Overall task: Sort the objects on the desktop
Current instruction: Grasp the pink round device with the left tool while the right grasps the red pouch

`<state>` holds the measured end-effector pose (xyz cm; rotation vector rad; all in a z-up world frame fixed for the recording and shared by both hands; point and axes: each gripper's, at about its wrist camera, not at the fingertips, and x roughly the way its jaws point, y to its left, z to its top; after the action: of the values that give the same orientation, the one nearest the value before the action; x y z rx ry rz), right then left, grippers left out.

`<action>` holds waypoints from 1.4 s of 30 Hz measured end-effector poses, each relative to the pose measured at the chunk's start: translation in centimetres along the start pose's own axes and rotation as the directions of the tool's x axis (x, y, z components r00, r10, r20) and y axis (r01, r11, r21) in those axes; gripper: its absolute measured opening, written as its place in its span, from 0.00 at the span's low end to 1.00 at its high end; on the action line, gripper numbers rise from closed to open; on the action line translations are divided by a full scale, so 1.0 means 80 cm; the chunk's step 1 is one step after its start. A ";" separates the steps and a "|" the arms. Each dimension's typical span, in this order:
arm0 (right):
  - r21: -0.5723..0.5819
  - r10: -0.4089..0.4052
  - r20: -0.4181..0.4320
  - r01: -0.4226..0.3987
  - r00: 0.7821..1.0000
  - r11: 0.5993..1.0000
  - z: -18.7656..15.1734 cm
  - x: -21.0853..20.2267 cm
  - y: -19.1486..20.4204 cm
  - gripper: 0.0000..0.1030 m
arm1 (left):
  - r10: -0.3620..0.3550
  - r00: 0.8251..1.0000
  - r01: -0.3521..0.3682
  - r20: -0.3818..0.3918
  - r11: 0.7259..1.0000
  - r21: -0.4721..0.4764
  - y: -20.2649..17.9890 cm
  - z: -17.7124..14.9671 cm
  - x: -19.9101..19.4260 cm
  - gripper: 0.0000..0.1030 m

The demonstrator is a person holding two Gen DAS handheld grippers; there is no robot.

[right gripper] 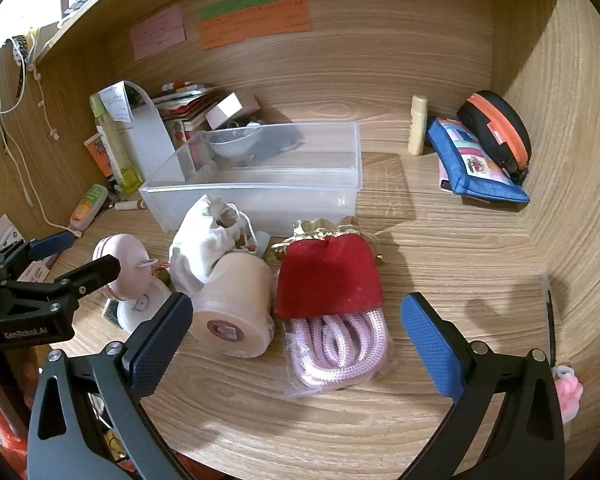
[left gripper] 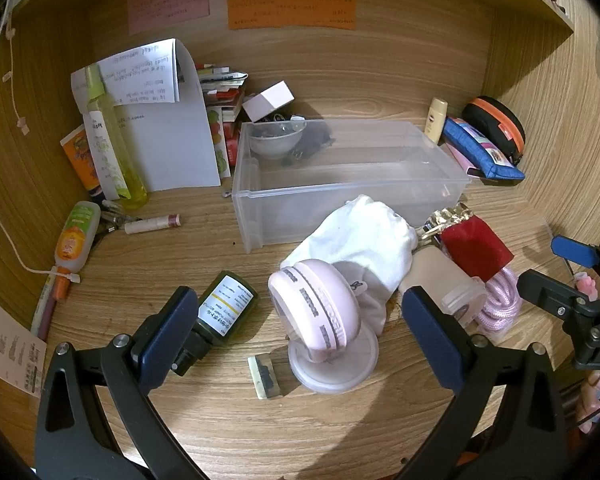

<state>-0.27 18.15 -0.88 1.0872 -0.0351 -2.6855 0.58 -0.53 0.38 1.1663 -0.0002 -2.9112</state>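
A clear plastic bin (left gripper: pixel 340 184) sits mid-desk, also in the right wrist view (right gripper: pixel 260 192). My left gripper (left gripper: pixel 296 336) is open around a pink mini fan (left gripper: pixel 316 316) on its round base. A dark green bottle (left gripper: pixel 224 312) lies by its left finger. A white cloth pouch (left gripper: pixel 364 236) lies behind the fan. My right gripper (right gripper: pixel 296 340) is open above a bagged pink rope (right gripper: pixel 336 352), a red pouch (right gripper: pixel 328 276) and a beige cup (right gripper: pixel 232 308) on its side.
Bottles (left gripper: pixel 108 136), papers (left gripper: pixel 168 120) and a lip balm (left gripper: pixel 152 224) crowd the left back corner. A blue pouch (right gripper: pixel 476 168), black-orange case (right gripper: pixel 500 128) and cream tube (right gripper: pixel 418 124) sit at the right back. Wooden walls enclose the desk.
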 end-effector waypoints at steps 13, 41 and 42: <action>0.015 0.009 -0.012 -0.009 1.000 1.000 -0.008 0.005 -0.009 1.00 | -0.031 0.999 0.031 -0.033 0.999 -0.023 0.007 -0.016 0.011 1.00; 0.010 0.070 -0.182 -0.070 0.981 0.998 0.024 0.123 -0.038 0.69 | -0.102 0.989 0.098 -0.108 0.994 -0.041 -0.010 -0.025 0.067 0.63; 0.004 0.067 -0.177 -0.068 0.982 0.998 0.024 0.123 -0.037 0.67 | -0.102 0.989 0.097 -0.106 0.994 -0.047 -0.009 -0.025 0.067 0.63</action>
<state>-9.06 18.63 -6.51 1.2958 -0.0373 -2.5189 -1.95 0.17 -4.76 1.3546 0.1224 -2.9114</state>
